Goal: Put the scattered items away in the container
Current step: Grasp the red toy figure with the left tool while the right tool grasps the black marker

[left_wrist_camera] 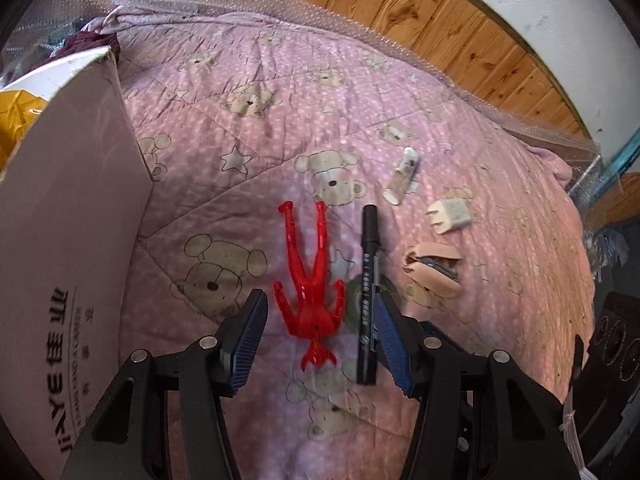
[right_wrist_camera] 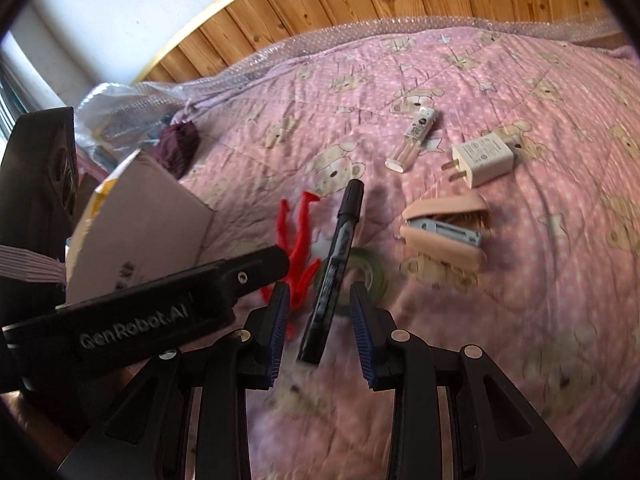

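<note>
L wrist view: left gripper (left_wrist_camera: 320,320) wide open, holding nothing. Red toy figure (left_wrist_camera: 313,280) lies on pink bear-print quilt (left_wrist_camera: 280,120) between the fingers, head toward cam; neither pad touches it. Black marker (left_wrist_camera: 369,296) just beside figure, right finger overlapping its lower half; contact can't tell. Green tape roll (left_wrist_camera: 352,300) under/behind marker. Stapler (left_wrist_camera: 434,270), white charger (left_wrist_camera: 452,216), small white tube (left_wrist_camera: 404,176) further right, apart from each other. Cardboard box (left_wrist_camera: 72,240) stands at left edge.

R wrist view: right gripper (right_wrist_camera: 320,320) open, gap moderate, nothing gripped. Marker (right_wrist_camera: 334,272) runs up between the fingers, lower end blurred. Left gripper body crosses in from left, partly hiding figure (right_wrist_camera: 298,248). Tape (right_wrist_camera: 370,272) behind marker. Box (right_wrist_camera: 152,216) at left.
</note>
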Motion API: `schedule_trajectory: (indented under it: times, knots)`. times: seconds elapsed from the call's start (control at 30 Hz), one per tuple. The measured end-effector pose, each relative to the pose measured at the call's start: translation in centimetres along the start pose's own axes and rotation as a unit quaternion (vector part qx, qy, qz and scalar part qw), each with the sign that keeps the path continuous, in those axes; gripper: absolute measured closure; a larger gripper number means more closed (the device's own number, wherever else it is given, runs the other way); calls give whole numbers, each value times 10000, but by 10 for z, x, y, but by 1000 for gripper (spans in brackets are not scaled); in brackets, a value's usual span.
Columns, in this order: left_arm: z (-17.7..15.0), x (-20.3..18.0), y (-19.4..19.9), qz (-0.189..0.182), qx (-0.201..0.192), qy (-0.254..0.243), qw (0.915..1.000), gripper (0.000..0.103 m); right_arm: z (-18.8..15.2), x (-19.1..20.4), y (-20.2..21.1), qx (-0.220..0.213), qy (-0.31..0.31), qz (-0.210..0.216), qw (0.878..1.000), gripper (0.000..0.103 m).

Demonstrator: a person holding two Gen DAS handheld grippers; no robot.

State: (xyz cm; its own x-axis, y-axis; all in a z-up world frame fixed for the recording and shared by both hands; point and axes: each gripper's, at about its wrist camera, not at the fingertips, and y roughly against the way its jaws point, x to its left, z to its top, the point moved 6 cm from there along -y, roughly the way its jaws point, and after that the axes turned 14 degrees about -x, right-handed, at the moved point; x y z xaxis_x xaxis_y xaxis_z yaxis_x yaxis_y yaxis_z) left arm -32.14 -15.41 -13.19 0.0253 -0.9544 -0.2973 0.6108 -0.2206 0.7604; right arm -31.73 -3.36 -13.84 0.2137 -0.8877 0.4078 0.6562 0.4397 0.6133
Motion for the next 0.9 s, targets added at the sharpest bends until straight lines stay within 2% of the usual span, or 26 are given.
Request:
schedule_trajectory:
  times: [0.13,0.2,0.27,0.43,0.53,0.67,0.73,0.77,0.8,0.9]
  knots:
    - [2,10,-20,176,89,135,9997,47,-1,-6,-21,122,179,-82,9997,72]
    - [0,12,-30,205,178,154,9995,47,-2,-7,-28,158,291,-108,9994,84]
    - [-1,13,-38,191,233,154,9994,47,-4,-8,-34,219,308,-34,9993,87]
    - [4,5,-47,210,106,-119,9997,41,-4,-8,-30,168,399,7,9991,89]
    - [5,-2,-50,259,26,-402,9989,41,-1,-14,-20,43,214,-15,9998,89]
    - [4,0,-49,243,-52,-421,9988,41,0,-24,-8,-15,-68,-41,10000,89]
    - [4,0,-49,368,-115,-621,9973,58,-1,-29,-6,-11,-199,-65,9998,89]
    - [3,-1,-49,418,-169,-747,9962,62,-2,-31,-4,-18,-239,-87,9997,89]
    - [3,-1,-48,407,-198,-789,9959,73,-3,-32,-3,-21,-268,-95,9996,89]
    - [2,2,-46,317,-222,-711,9967,74,-3,-33,2,-44,-310,-122,9994,89]
